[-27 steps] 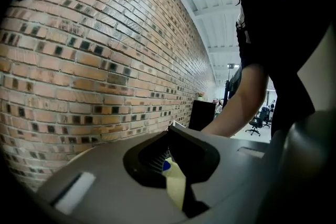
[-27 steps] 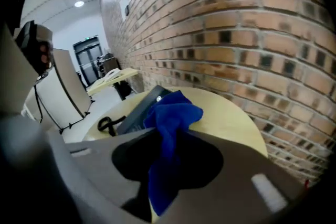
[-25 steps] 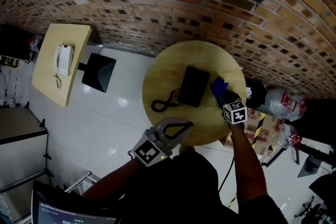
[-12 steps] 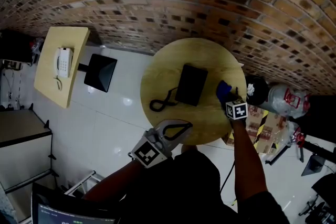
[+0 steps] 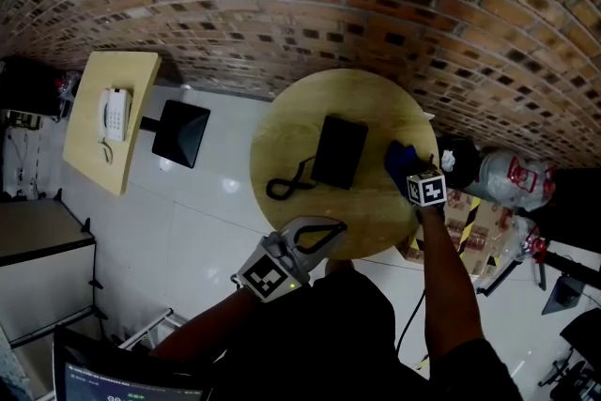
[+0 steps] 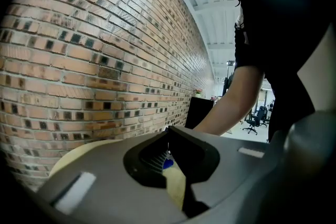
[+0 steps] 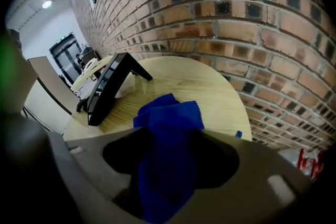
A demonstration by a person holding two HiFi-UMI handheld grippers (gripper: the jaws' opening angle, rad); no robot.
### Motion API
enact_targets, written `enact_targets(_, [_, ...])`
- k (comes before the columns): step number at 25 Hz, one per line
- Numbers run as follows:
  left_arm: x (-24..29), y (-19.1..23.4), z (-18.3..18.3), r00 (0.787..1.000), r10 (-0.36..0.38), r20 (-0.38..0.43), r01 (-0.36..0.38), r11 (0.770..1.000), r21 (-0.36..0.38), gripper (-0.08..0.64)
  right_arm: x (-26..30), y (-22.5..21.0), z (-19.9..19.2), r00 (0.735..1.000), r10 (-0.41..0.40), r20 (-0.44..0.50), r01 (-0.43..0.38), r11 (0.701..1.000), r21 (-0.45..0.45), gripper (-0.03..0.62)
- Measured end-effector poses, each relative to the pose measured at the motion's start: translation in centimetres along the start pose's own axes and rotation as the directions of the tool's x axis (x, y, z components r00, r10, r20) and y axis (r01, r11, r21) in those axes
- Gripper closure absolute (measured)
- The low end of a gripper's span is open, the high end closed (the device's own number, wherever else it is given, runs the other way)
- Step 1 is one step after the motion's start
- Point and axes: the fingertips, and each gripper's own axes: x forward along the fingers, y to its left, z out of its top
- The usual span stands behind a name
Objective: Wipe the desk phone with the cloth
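A black desk phone (image 5: 340, 152) stands on the round wooden table (image 5: 291, 131), and its coiled cord (image 5: 286, 185) trails to the left. In the right gripper view the phone (image 7: 107, 86) is seen side-on, propped on its stand. A blue cloth (image 5: 398, 155) lies bunched to the phone's right. My right gripper (image 5: 409, 170) is over it with its jaws opening. The cloth (image 7: 168, 134) hangs loose between them, and its far end rests on the table (image 7: 210, 86). My left gripper (image 5: 334, 227) hovers shut and empty at the table's near edge.
A brick wall curves behind the table. On the left stand a rectangular side table (image 5: 89, 155) with a white phone (image 5: 114, 111) and a black square stand (image 5: 178, 132). Wrapped bundles and boxes (image 5: 507, 178) crowd the floor to the right.
My right gripper has shifted slightly right, away from the phone, with the cloth still under it. The left gripper has stayed in place.
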Motion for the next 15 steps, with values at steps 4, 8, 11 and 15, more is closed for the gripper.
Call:
enact_targets(4, [-0.7, 0.0, 0.2, 1.000, -0.005, 0.012, 0.005, 1.000, -0.005, 0.558, -2.0, -0.4, 2.3, 0.996, -0.035, 0.076, 0.036, 0.999, -0.010, 0.342])
enact_targets(8, [-1.5, 0.1, -0.1, 1.000, -0.015, 0.012, 0.015, 1.000, -0.015, 0.558, -5.0, 0.4, 5.2, 0.977, -0.037, 0.212, 0.043, 0.999, -0.022, 0.342])
enact_targets(11, [-2.4, 0.2, -0.1, 1.000, -0.020, 0.014, 0.021, 1.000, -0.018, 0.558, -7.7, 2.5, 7.6, 0.945, -0.016, 0.326, 0.033, 0.998, -0.047, 0.342])
enact_targets(15, [-3.8, 0.3, 0.7, 0.998, -0.033, 0.043, 0.034, 0.999, -0.003, 0.558, -11.9, 7.2, 10.4, 0.893, 0.032, 0.448, 0.016, 0.995, -0.103, 0.344])
